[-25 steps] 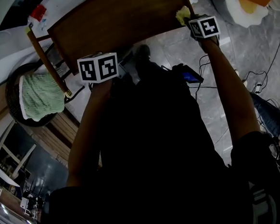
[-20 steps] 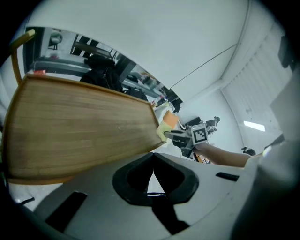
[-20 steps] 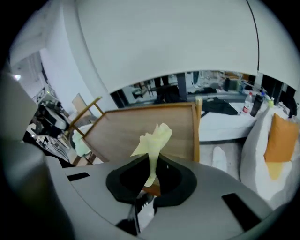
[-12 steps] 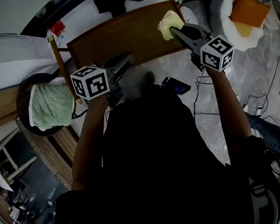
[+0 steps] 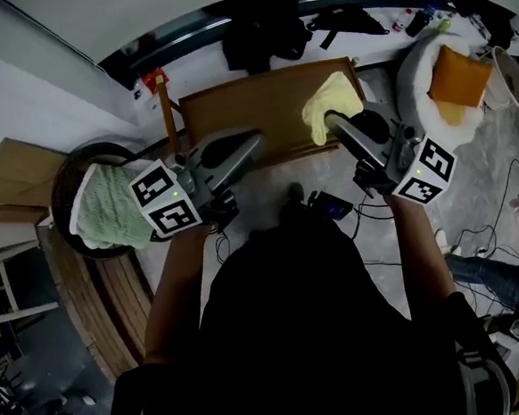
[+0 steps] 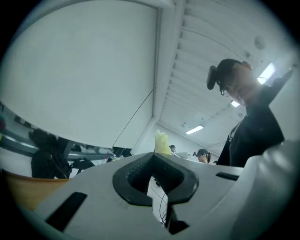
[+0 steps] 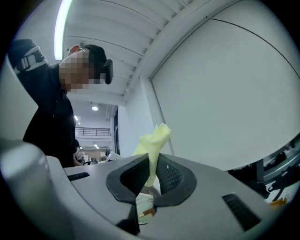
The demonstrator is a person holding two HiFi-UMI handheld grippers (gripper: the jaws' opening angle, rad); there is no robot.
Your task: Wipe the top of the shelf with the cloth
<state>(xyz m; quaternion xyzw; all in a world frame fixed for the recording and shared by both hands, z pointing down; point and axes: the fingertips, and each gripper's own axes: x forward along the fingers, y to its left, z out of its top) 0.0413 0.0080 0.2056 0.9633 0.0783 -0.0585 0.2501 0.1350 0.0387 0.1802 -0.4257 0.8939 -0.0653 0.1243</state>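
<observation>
The wooden shelf top (image 5: 238,105) lies ahead of me in the head view, against the white wall. My right gripper (image 5: 331,120) is shut on a yellow cloth (image 5: 330,102), which bunches over the shelf's right end. In the right gripper view the cloth (image 7: 152,138) sticks up from between the pads of that gripper (image 7: 151,157), which points at the wall and ceiling. My left gripper (image 5: 252,141) is shut on nothing, its tips over the shelf's front edge near the middle. In the left gripper view its jaws (image 6: 153,154) meet, with the yellow cloth (image 6: 161,143) beyond them.
A dark round basket (image 5: 65,186) holding a green towel (image 5: 108,214) stands left of the shelf. A white cushion (image 5: 414,69) with an orange pillow (image 5: 453,75) is at the right. Cardboard (image 5: 20,172) lies far left. Cables and a small device (image 5: 331,207) are on the floor.
The head view has pulled back and tipped, so the shelf looks smaller and farther. Both grippers have tilted upward. The right one still holds the cloth over the shelf's right end.
</observation>
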